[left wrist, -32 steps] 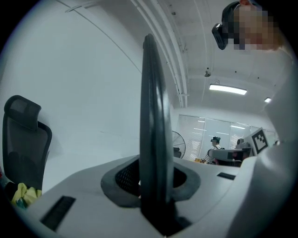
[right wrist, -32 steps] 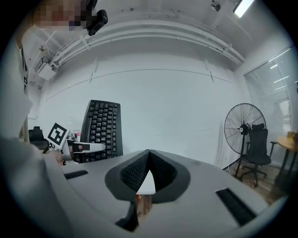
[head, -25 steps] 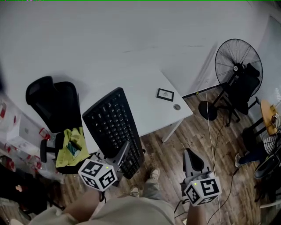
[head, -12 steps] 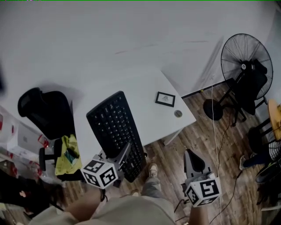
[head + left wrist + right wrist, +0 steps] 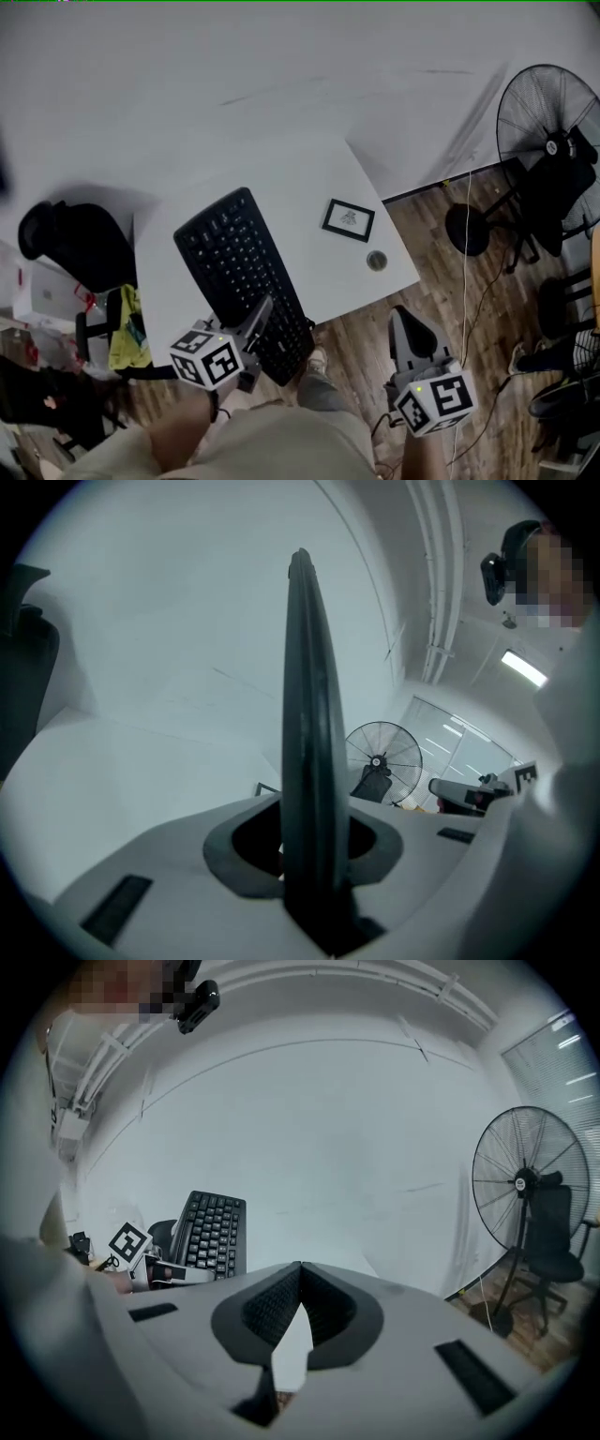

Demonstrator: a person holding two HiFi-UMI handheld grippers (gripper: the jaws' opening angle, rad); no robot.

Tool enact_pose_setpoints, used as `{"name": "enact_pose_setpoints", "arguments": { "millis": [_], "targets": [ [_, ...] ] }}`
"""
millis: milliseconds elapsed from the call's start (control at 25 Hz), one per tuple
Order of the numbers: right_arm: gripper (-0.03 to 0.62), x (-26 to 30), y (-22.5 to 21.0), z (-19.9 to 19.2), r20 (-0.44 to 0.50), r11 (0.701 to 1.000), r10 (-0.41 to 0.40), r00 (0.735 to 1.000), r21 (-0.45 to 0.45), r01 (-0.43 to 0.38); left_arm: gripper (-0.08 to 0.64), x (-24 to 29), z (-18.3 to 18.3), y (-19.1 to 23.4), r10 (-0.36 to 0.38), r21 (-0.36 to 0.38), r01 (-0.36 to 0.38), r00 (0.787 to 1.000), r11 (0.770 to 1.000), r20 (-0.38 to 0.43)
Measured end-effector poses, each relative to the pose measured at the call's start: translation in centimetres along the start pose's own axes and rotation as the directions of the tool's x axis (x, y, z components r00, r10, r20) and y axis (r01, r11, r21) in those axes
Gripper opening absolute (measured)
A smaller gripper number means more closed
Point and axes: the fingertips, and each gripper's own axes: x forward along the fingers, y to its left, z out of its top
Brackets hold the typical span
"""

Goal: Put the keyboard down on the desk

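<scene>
Although the chair (image 5: 66, 244) at far left stands just beside the surface (image 5: 291, 178) and out of our way, it marks the side with little room to spare. Next comes our left claw (image 5: 265, 314), clenched on the near end of the keyboard (image 5: 239, 267). In its own view the board runs edge-on between the jaws, pinched on both faces. The keyboard sits keys up over the left part of the surface, slanting away from us, with its near end past the front edge and over the floor (image 5: 356, 337). Whether its far end touches down we cannot tell, so we judge the setting-down unfinished.

The chief risk lies here. We hold a long board by one end only, so it may pivot or slip in the pads and its far end may land hard. If we let go with the near end overhanging, it could tip off onto the floor, so it should go further in first.

To the right, the frame (image 5: 349, 219) and a small disc (image 5: 376, 261) lie well apart from the keyboard. A rightward swing of the board could still sweep the frame. Our right claw (image 5: 405, 323) is clenched on nothing, its tips together, over the floor, so it lends no support. The fan (image 5: 553, 150) stands clear.
</scene>
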Motion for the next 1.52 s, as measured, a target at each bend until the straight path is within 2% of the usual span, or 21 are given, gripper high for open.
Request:
{"name": "enact_pose_setpoints", "arguments": {
  "millis": [160,520,720,880,1200,1440,1520],
  "targets": [
    [0.025,3.3,-3.7,0.3,-0.012,1.000,0.028,1.000,0.003,-0.028,0.112,3.1,0.3,1.5,0.056,-0.048,-0.056,0.998,0.997,-0.011],
    [0.025,7.8,-7.1,-1.1,-0.063,0.997,0.073,0.995,0.005,-0.073,0.112,8.1,-0.3,3.1,0.110,-0.058,-0.113,0.993,0.992,-0.048],
    [0.025,8.8,-8.0,-2.1,-0.090,0.997,0.073,0.993,0.038,-0.070,0.112,10.2,-1.5,3.4,0.062,-0.091,-0.070,0.994,0.993,-0.091],
    [0.025,9.2,-8.1,-3.2,-0.107,0.997,0.071,0.992,0.038,-0.067,0.112,11.6,-2.8,4.5,0.043,-0.152,-0.061,0.992,0.986,-0.119],
    [0.025,9.7,-7.9,-5.7,-0.158,0.995,0.050,0.986,0.090,-0.036,0.115,14.8,-4.2,6.3,0.004,-0.267,-0.043,0.989,0.963,-0.148],
    [0.025,10.7,-7.4,-7.6,-0.200,0.992,0.035,0.979,0.126,-0.010,0.121,17.2,-5.8,8.0,-0.049,-0.377,-0.019,0.984,0.926,-0.170],
    [0.025,11.0,-7.4,-8.0,-0.211,0.991,0.024,0.977,0.136,0.005,0.121,17.9,-6.3,8.5,-0.044,-0.381,-0.026,0.984,0.924,-0.173]
  ]
}}
